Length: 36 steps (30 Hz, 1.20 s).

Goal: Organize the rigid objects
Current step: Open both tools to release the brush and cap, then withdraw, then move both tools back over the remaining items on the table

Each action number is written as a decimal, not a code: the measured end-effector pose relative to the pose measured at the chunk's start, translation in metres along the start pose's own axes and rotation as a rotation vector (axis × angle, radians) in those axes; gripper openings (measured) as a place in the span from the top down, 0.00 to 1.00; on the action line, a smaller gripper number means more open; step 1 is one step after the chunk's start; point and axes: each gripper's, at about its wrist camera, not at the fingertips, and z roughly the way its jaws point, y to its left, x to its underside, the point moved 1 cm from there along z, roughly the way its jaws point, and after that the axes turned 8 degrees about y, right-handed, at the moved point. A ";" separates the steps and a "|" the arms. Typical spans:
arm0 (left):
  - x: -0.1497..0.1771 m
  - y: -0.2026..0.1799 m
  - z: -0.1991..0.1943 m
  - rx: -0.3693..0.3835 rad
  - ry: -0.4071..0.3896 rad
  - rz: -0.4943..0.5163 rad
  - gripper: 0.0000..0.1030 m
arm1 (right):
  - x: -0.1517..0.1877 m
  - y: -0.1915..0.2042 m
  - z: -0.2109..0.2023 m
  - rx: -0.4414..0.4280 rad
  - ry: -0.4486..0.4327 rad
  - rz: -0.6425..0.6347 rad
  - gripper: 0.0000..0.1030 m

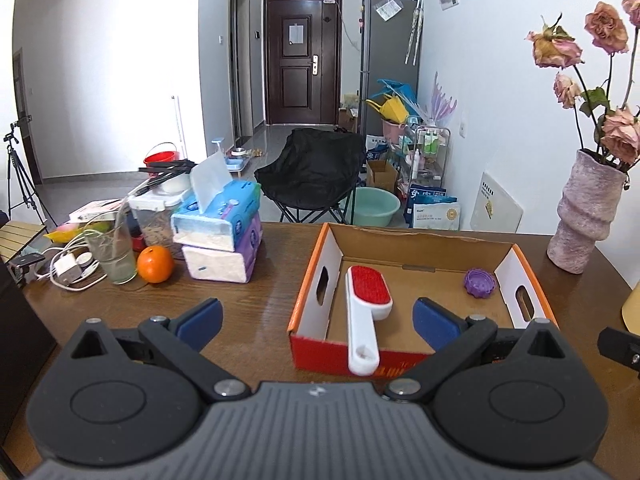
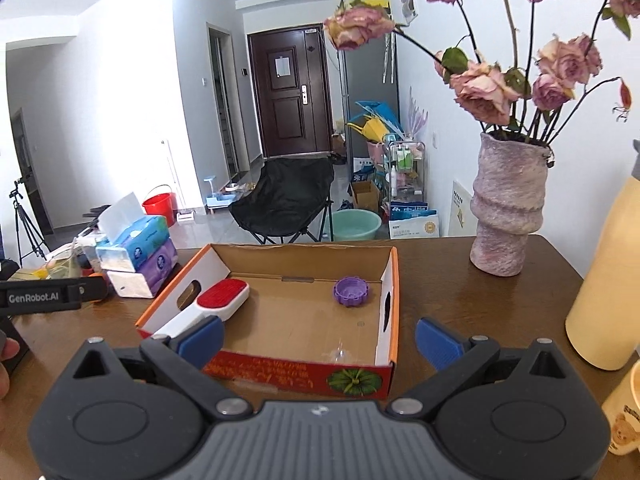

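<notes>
A dark wooden bench [image 1: 256, 304] stands in a lived-in room, with a brown door and a black folding chair beyond it. On the bench sits an open cardboard box [image 1: 424, 236], and both task things I can pick out already lie inside it: a white lint brush [image 1: 366, 304] with a red pad along the left wall, its handle poking over the near rim, and a purple cap [image 1: 479, 283] in the far right corner. Both the left claw [image 1: 318, 320] and the right claw [image 2: 320, 338] are spread wide and hold nothing. So the sorting looks well along, perhaps finished; I cannot tell whether more items are meant to follow.

The left wrist view alone shows an orange [image 1: 155, 264], a glass [image 1: 112, 256] and white cables. The right wrist view adds a cream bottle [image 2: 604, 280], the box's printed front, and the left tool's branded body at the frame's edge.
</notes>
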 end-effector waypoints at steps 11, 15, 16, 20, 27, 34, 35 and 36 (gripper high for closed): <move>0.044 0.021 -0.047 -0.002 -0.016 -0.001 0.00 | 0.042 0.012 -0.055 0.008 -0.030 -0.023 0.00; 0.061 0.028 -0.063 -0.004 -0.015 -0.003 0.00 | 0.059 0.016 -0.072 0.008 -0.036 -0.029 0.00; 0.066 0.030 -0.067 -0.005 -0.016 -0.004 0.00 | 0.063 0.017 -0.075 0.010 -0.035 -0.031 0.00; 0.082 0.038 -0.081 -0.006 -0.025 -0.009 0.00 | 0.079 0.019 -0.091 0.014 -0.043 -0.038 0.00; 0.104 0.051 -0.102 -0.009 -0.032 -0.023 0.00 | 0.104 0.018 -0.111 0.017 -0.046 -0.030 0.00; 0.125 0.066 -0.120 -0.012 -0.046 -0.040 0.00 | 0.126 0.016 -0.126 0.028 -0.046 -0.027 0.00; 0.129 0.067 -0.122 -0.012 -0.046 -0.040 0.00 | 0.129 0.016 -0.128 0.031 -0.046 -0.029 0.00; 0.134 0.069 -0.124 -0.012 -0.045 -0.039 0.00 | 0.132 0.017 -0.130 0.032 -0.046 -0.030 0.00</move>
